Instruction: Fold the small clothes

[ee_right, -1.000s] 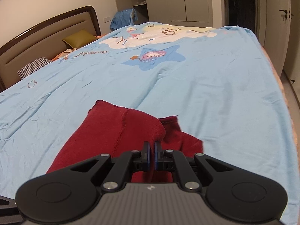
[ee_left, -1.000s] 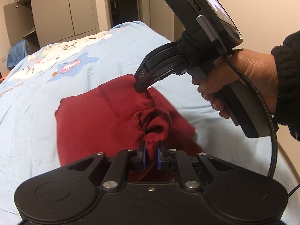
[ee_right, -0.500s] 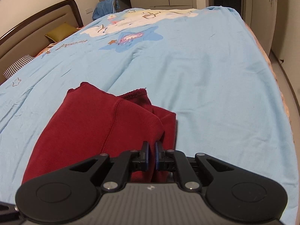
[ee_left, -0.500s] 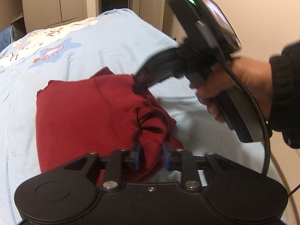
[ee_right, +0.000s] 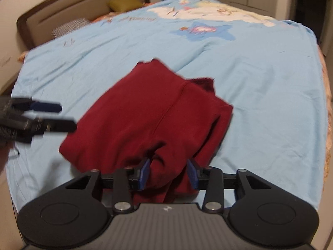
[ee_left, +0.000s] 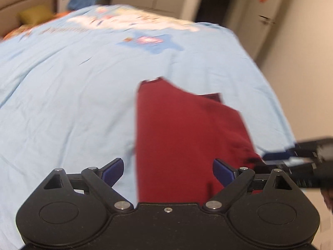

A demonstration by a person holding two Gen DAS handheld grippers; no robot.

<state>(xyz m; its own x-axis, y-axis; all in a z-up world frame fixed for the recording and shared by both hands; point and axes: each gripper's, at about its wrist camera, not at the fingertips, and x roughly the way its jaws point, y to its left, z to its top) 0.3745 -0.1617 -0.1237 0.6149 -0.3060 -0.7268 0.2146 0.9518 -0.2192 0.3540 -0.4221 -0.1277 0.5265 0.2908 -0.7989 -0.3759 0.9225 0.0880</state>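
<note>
The left claw (ee_left: 168, 170) has just been opening, released above the folded red garment (ee_left: 187, 129); the right claw (ee_right: 169, 174), also just opening, straddles a bunched fold, loosened.

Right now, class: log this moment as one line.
left tool: open, just released | right tool: opening, cloth between | red garment: folded on bed sheet

A dark red garment (ee_right: 149, 116) lies folded on the light blue bedspread (ee_right: 260, 87). At its near edge a bunched fold sits between the right gripper (ee_right: 168, 174) fingers, whose jaws have just been opening; the blue pads (ee_right: 144, 171) stand just beside the cloth. Left of the garment, the left gripper (ee_right: 62, 115) hovers with its fingers spread, apart from the cloth. Beyond the garment, a star print (ee_right: 203, 31) marks the bedspread, with the headboard (ee_right: 79, 18) further off.
</note>
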